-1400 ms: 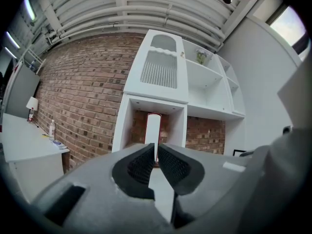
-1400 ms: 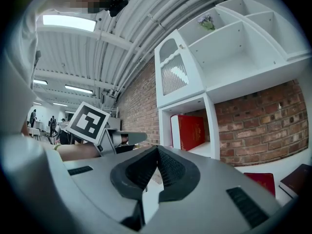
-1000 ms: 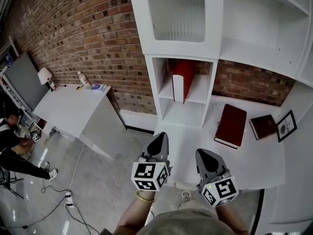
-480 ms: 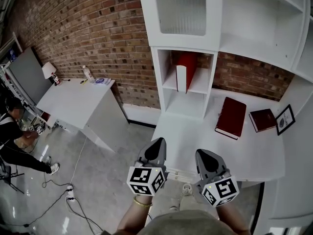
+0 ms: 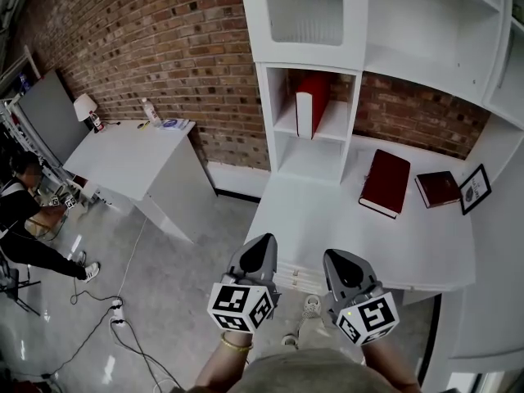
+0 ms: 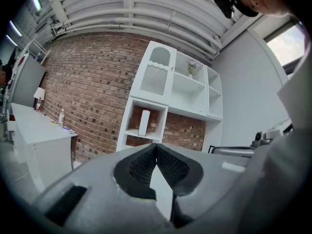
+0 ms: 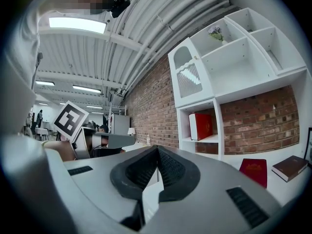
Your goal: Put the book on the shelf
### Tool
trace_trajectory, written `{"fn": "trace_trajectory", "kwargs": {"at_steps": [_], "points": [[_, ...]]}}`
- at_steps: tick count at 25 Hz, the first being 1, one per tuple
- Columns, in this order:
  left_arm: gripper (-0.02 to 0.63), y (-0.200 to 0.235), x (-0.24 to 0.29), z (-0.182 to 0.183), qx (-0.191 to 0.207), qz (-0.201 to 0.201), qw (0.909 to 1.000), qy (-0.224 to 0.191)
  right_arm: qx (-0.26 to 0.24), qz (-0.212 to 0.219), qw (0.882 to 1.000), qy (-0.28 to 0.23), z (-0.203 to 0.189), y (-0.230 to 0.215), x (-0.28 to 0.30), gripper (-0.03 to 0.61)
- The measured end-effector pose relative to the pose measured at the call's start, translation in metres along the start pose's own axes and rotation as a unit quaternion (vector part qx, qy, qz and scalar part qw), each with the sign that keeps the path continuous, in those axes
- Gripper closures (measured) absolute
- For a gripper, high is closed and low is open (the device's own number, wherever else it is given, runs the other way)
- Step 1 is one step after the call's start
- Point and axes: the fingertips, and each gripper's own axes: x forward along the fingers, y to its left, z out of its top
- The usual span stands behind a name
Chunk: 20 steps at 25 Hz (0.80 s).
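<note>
Jaws of the left gripper (image 5: 259,250) were pressed together with nothing between them. The right gripper (image 5: 341,264) was likewise closed and empty, its pads meeting along a single line. Both were held low in front of the white counter (image 5: 327,219), well apart from every book. One red book (image 5: 309,105) stood on end in the upper of two open cubbies of the white shelf unit (image 5: 360,64), against a brick backing. A larger dark red book (image 5: 385,182) lay flat on the counter, just right of that column. A smaller book (image 5: 436,188) lay near it, beside a leaning picture frame (image 5: 475,189). At left, a white desk (image 5: 123,158) stood against the brick wall (image 5: 164,47), with a person (image 5: 24,211) low beside it.
</note>
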Motion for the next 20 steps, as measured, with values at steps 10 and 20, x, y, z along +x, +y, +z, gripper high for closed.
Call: {"fn": "trace_trajectory", "kwargs": {"at_steps": [10, 20], "points": [[0.604, -0.017, -0.038, -0.009, -0.01, -0.011, 0.9999, 0.005, -0.005, -0.003, 1.0, -0.002, 0.001, 0.025, -0.022, 0.572], [0.604, -0.021, -0.054, -0.013, -0.016, -0.024, 0.9996, 0.004, -0.012, -0.017, 1.0, 0.0, -0.001, 0.037, -0.032, 0.572]]}}
